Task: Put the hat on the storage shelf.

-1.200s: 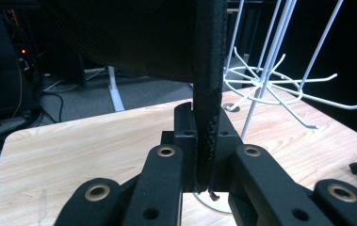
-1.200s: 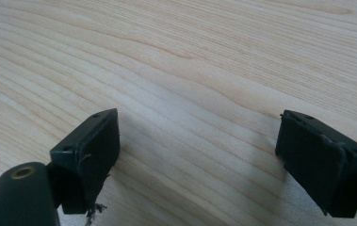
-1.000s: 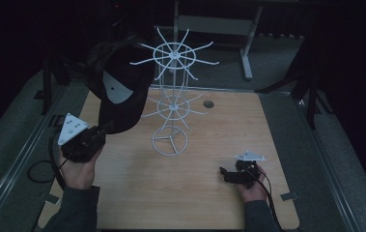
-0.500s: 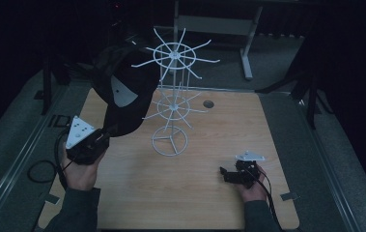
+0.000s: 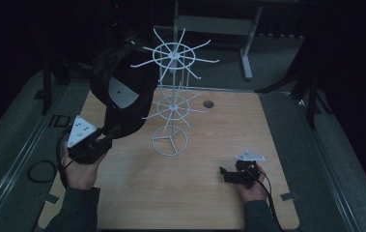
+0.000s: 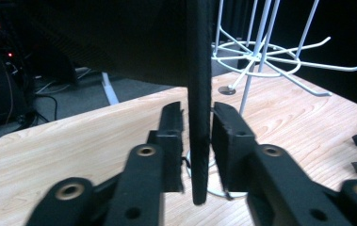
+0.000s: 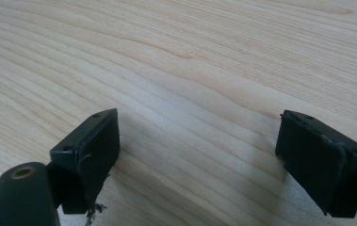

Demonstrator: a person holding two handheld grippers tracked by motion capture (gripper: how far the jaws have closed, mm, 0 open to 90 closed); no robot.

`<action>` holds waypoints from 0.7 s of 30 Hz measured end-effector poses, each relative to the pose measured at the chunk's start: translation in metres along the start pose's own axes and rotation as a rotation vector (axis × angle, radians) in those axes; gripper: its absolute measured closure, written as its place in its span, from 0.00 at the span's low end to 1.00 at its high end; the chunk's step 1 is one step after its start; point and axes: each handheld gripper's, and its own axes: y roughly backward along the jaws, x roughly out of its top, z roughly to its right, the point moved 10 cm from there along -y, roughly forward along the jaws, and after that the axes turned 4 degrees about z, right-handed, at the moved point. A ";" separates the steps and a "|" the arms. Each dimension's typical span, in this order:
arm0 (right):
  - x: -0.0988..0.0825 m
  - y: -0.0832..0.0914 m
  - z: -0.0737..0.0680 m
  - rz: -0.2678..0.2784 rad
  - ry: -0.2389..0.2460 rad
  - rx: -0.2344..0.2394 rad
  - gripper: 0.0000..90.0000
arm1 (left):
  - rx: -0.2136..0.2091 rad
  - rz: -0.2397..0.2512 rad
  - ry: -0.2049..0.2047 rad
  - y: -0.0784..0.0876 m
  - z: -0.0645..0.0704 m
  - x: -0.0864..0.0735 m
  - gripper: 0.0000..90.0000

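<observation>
Jaws of the left gripper (image 6: 196, 136) have just been opening; a slim gap shows between each flat black pad and the cap's brim (image 6: 198, 117), which stands edge-on between them, a thin, dark, matte strip. In the high view the left gripper (image 5: 104, 137) sits left of the rack (image 5: 172, 104), a white wire stand with two spoked tiers of hooks and a ring base. The black cap (image 5: 122, 92), rounded with a pale patch inside, hangs at the rack's upper left spokes. The right gripper (image 5: 226, 174) rests on the pale wood-grain table (image 5: 229, 125), right of the rack's base, its blocky jaws spread wide and empty.
</observation>
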 end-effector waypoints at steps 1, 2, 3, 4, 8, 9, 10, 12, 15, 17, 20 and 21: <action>0.000 0.000 0.000 0.000 0.000 0.000 0.15 | 0.001 -0.003 0.003 0.000 0.000 0.000 0.78; 0.000 0.000 0.000 0.000 0.000 0.000 0.15 | 0.002 -0.005 0.008 0.000 -0.001 -0.001 0.75; 0.000 0.000 0.000 0.000 0.000 0.000 0.15 | 0.001 -0.005 0.012 -0.001 -0.001 -0.001 0.73; 0.000 0.000 0.000 0.000 0.001 0.001 0.15 | 0.002 -0.003 0.016 -0.001 -0.001 -0.001 0.71; 0.000 0.000 0.000 0.000 0.000 0.000 0.16 | 0.005 -0.004 0.038 -0.001 -0.003 -0.003 0.63; 0.000 0.000 0.000 0.000 0.001 0.000 0.15 | 0.000 -0.002 0.050 0.000 -0.003 -0.003 0.60; 0.000 0.000 0.000 0.000 0.001 0.000 0.15 | -0.001 -0.002 0.053 0.000 -0.003 -0.003 0.58; 0.000 0.000 0.000 0.000 0.001 0.001 0.15 | -0.005 -0.003 0.056 0.000 -0.003 -0.004 0.56; 0.000 0.000 0.000 0.000 0.001 0.000 0.16 | -0.014 -0.005 0.067 0.000 -0.002 -0.004 0.52; 0.000 0.000 0.000 0.001 0.001 0.000 0.16 | -0.019 -0.001 0.067 0.000 -0.002 -0.004 0.50; 0.000 0.000 0.000 0.000 0.001 0.000 0.15 | -0.022 0.008 0.080 0.001 -0.002 -0.003 0.45; 0.000 0.000 0.000 0.000 0.001 0.000 0.16 | -0.025 0.008 0.086 0.002 -0.003 -0.003 0.44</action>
